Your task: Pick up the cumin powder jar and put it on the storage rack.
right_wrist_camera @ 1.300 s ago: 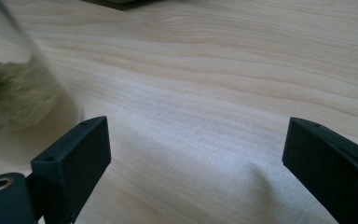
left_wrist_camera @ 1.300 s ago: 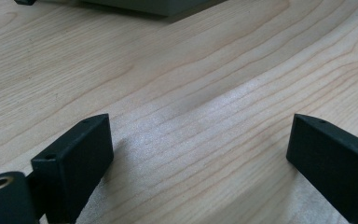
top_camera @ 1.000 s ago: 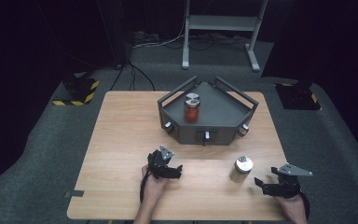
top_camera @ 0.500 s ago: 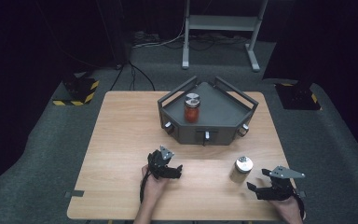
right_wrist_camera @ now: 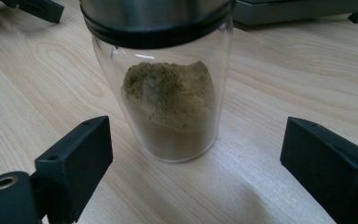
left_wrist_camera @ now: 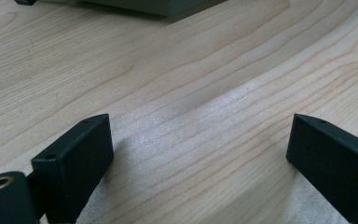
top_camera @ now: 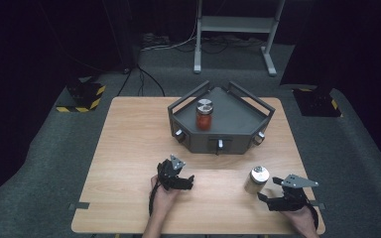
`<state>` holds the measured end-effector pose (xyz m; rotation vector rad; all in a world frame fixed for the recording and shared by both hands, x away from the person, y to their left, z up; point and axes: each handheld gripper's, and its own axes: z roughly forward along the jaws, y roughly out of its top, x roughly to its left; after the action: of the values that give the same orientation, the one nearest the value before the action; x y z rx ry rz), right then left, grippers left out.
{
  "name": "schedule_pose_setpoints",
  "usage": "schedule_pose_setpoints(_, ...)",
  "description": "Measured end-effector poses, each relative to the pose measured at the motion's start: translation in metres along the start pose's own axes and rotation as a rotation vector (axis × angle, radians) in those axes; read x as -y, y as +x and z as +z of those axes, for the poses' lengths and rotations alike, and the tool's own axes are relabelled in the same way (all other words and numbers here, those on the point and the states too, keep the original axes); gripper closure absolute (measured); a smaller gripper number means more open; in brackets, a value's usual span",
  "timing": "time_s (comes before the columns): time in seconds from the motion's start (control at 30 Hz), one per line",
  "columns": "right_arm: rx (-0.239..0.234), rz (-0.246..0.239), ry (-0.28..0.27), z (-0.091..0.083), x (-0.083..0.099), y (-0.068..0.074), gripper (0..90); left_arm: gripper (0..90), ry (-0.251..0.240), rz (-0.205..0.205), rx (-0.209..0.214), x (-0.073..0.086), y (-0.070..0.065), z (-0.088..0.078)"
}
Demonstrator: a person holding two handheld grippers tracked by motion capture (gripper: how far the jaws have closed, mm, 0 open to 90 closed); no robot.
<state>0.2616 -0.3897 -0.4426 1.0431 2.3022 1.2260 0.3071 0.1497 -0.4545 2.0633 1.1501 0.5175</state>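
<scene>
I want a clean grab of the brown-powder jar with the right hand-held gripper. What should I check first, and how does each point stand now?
1. Right hand-held gripper open, jaws wider than the jar: ok.
2. Brown-powder jar upright on the table: ok.
3. Jar centred ahead of the jaws: ok, though not yet between them.
4. Metal lid on the jar: ok; how tight, cannot tell.
5. Left hand-held gripper well apart from the jar: ok.
6. Tray with the red jar apart from the path: ok.
</scene>
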Motion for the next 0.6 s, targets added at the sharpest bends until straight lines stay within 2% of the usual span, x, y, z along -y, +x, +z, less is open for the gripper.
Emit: schedule_pose_setpoints(0.6, -0.033, -0.021, -0.031, 0.014, -0.011, 0.001, 10.5, 7.2, 0.000, 0.000, 0.000, 0.000, 0.000, 0.000)
